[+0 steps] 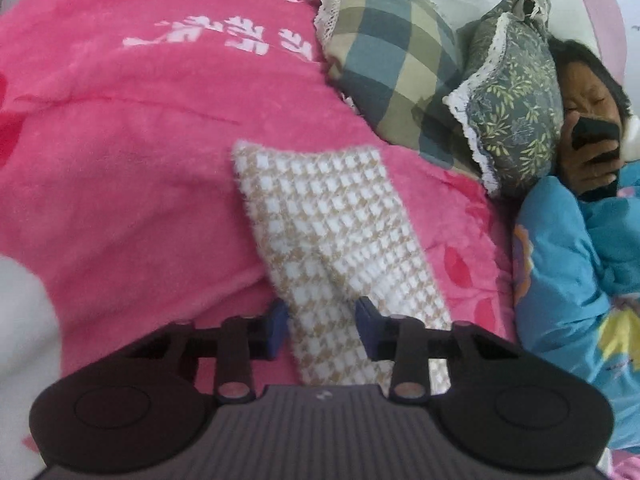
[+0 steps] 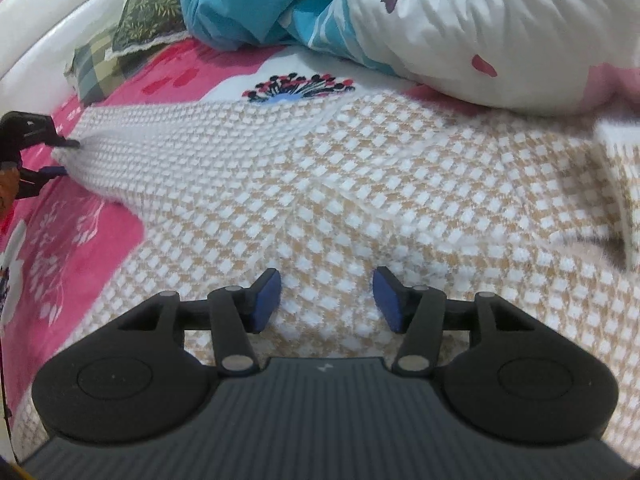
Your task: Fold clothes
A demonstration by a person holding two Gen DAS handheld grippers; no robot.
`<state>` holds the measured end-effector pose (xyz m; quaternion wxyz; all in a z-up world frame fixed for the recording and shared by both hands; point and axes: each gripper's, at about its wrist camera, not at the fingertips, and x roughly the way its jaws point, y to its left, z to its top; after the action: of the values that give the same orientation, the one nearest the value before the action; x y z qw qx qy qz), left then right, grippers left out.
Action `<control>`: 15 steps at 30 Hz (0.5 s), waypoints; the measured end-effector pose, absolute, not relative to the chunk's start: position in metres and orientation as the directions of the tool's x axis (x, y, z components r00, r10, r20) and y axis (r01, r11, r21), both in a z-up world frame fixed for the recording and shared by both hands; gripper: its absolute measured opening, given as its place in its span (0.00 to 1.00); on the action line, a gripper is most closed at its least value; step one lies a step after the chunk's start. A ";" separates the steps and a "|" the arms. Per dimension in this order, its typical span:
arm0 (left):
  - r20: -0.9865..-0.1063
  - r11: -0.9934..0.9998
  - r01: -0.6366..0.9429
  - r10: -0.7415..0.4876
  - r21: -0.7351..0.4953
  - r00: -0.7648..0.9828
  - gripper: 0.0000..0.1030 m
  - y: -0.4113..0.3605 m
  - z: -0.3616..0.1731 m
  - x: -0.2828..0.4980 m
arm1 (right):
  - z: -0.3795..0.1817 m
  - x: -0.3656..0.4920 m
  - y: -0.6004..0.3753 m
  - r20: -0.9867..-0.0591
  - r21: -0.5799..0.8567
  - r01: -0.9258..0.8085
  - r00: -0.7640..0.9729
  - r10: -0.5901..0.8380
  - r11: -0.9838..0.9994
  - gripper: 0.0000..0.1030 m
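A tan-and-white houndstooth knit garment (image 2: 360,184) lies spread on the pink bed cover. Its sleeve (image 1: 332,224) stretches away from the body. In the left wrist view my left gripper (image 1: 322,326) has its blue pads on either side of the sleeve, jaws part closed around the fabric. It also shows in the right wrist view (image 2: 66,156) at the sleeve's end. My right gripper (image 2: 326,300) is open just above the garment's body, with nothing between its pads.
A pink blanket (image 1: 140,140) covers the bed. A plaid pillow (image 1: 392,52) and a leaf-print pillow (image 1: 516,112) lie at the head. A person (image 1: 588,100) under a blue quilt (image 1: 580,260) lies at the right. A white quilt (image 2: 500,28) borders the garment.
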<state>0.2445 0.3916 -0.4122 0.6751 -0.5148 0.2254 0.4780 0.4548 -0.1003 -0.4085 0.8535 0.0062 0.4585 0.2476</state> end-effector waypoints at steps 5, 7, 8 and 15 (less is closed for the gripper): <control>-0.717 0.167 -0.900 0.554 -0.402 0.423 0.09 0.362 -0.372 0.261 | -0.412 0.454 -0.107 -0.743 0.278 -0.416 0.478 0.468 0.866 0.56; -0.664 0.267 -0.890 0.595 -0.369 0.453 0.09 0.338 -0.350 0.271 | -0.412 0.456 -0.113 -0.727 0.316 -0.408 0.475 0.495 0.856 0.56; -0.639 0.339 -0.869 0.589 -0.360 0.495 0.08 0.318 -0.337 0.279 | -0.412 0.456 -0.117 -0.717 0.342 -0.402 0.473 0.512 0.850 0.56; -0.476 0.770 -0.599 0.452 -0.219 0.754 0.07 0.175 -0.246 0.331 | -0.374 0.441 -0.173 -0.608 0.508 -0.293 0.545 0.578 0.810 0.56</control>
<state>0.3309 0.1751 -0.2463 0.9187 -0.1821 0.2026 0.2859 0.4407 -0.1732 -0.3743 0.8611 0.1760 0.4045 0.2527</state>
